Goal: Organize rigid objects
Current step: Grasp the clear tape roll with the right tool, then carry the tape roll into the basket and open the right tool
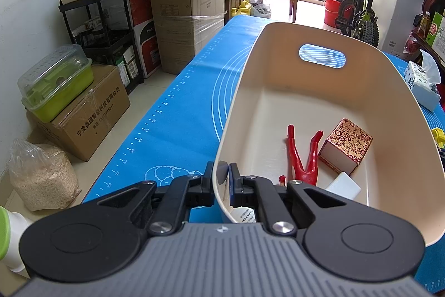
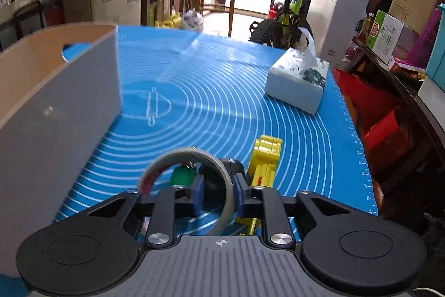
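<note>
A cream bin (image 1: 278, 69) stands on the blue mat (image 1: 178, 113). My left gripper (image 1: 223, 180) is shut on the bin's near-left rim. Inside lie a red forked piece (image 1: 303, 158), a patterned red-gold box (image 1: 347, 144) and a white block (image 1: 343, 187). In the right wrist view the bin (image 2: 55, 108) stands at the left. My right gripper (image 2: 218, 192) is shut on a roll of clear tape (image 2: 200, 161), held above the mat (image 2: 222, 102). A yellow toy (image 2: 264, 158) and a green object (image 2: 182, 176) lie just beyond it.
A tissue pack (image 2: 297, 80) lies on the mat's far right. Cardboard boxes (image 1: 189, 13) and a black cart (image 1: 105, 27) stand left of the table. A bicycle (image 2: 281, 22) stands beyond the far edge. A shelf with boxes (image 2: 395, 30) runs along the right.
</note>
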Motion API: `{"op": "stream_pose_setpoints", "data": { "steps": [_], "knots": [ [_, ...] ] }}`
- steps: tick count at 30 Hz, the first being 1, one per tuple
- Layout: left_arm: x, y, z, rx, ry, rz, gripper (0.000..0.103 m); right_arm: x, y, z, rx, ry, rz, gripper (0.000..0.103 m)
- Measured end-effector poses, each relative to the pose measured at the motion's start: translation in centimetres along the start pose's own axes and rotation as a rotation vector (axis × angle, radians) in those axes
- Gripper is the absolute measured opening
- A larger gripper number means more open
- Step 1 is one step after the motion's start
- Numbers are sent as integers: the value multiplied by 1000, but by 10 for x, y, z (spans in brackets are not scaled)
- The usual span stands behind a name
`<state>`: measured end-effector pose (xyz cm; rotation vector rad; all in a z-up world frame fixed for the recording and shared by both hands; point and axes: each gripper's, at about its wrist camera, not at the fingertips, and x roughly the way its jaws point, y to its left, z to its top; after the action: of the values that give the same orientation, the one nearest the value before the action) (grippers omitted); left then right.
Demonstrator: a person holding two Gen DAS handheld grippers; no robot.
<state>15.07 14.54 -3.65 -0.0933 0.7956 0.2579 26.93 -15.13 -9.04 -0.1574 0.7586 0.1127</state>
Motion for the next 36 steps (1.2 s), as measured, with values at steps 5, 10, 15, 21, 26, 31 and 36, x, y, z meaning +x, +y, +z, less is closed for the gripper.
{"op": "stream_pose_setpoints", "data": {
  "steps": [5,10,15,21,26,31,36],
  "knots": [
    [0,0,0,-1,0,0,11,2,-6,-4,8,12,4,17],
    [0,0,0,0,0,1,12,-8,-13,-6,41,-3,22,17],
    [0,0,0,0,0,0,12,-22,-17,-2,64,-39,32,17],
    [0,0,1,0,0,0,12,-46,-18,10,95,-95,51,17],
    [0,1,1,0,0,0,12,-72,-11,29,134,-165,100,17],
    [0,1,1,0,1,0,12,-96,17,47,122,-241,185,17],
    [0,1,1,0,0,-1,11,-106,55,59,79,-254,259,17]
  ]
}}
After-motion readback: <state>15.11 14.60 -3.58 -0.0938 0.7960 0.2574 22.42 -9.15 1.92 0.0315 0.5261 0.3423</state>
